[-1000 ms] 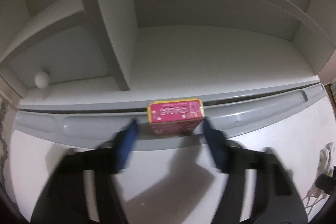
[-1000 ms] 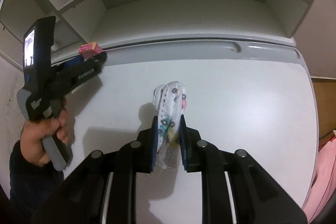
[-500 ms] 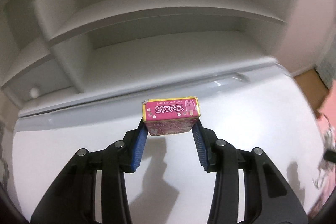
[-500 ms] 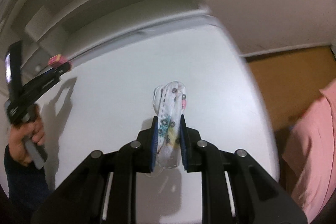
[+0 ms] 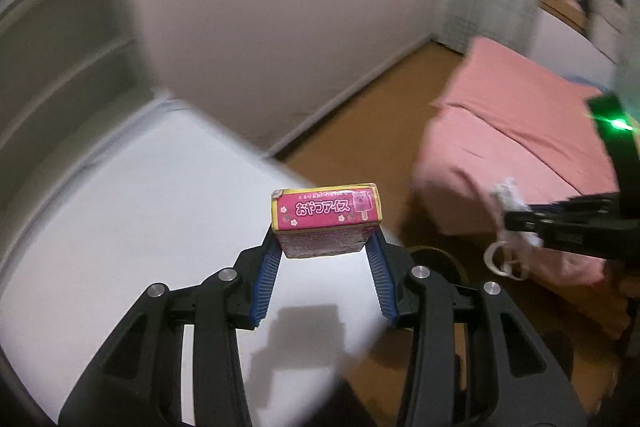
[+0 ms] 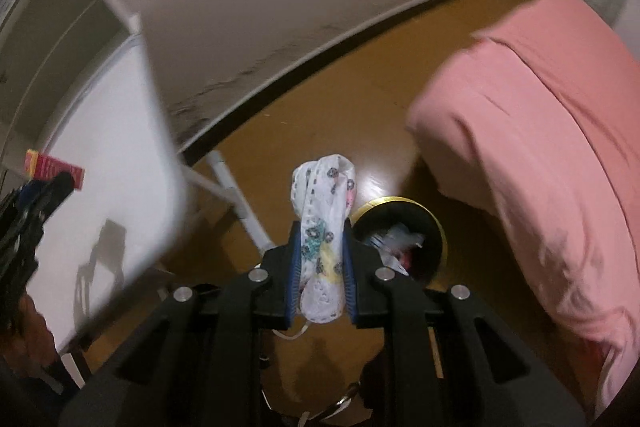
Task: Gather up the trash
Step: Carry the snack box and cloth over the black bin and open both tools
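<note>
Swung away from the white shelving of a second ago, the left gripper (image 5: 326, 247) clamps a pink snack box (image 5: 326, 213) over the table (image 5: 120, 227) edge. The right gripper (image 6: 320, 259) pinches a patterned face mask (image 6: 324, 211), with what looks like a trash bin (image 6: 438, 227), at three o'clock, now within reach for dropping both.

The left gripper (image 5: 325, 247) points downward, its blue fingers (image 5: 266, 269) clamped on the sides of a pink box (image 5: 325, 213). The right gripper (image 6: 320, 259) tilts steeply down, fingers pinched narrowly on a crumpled patterned wrapper (image 6: 322, 227).
</note>
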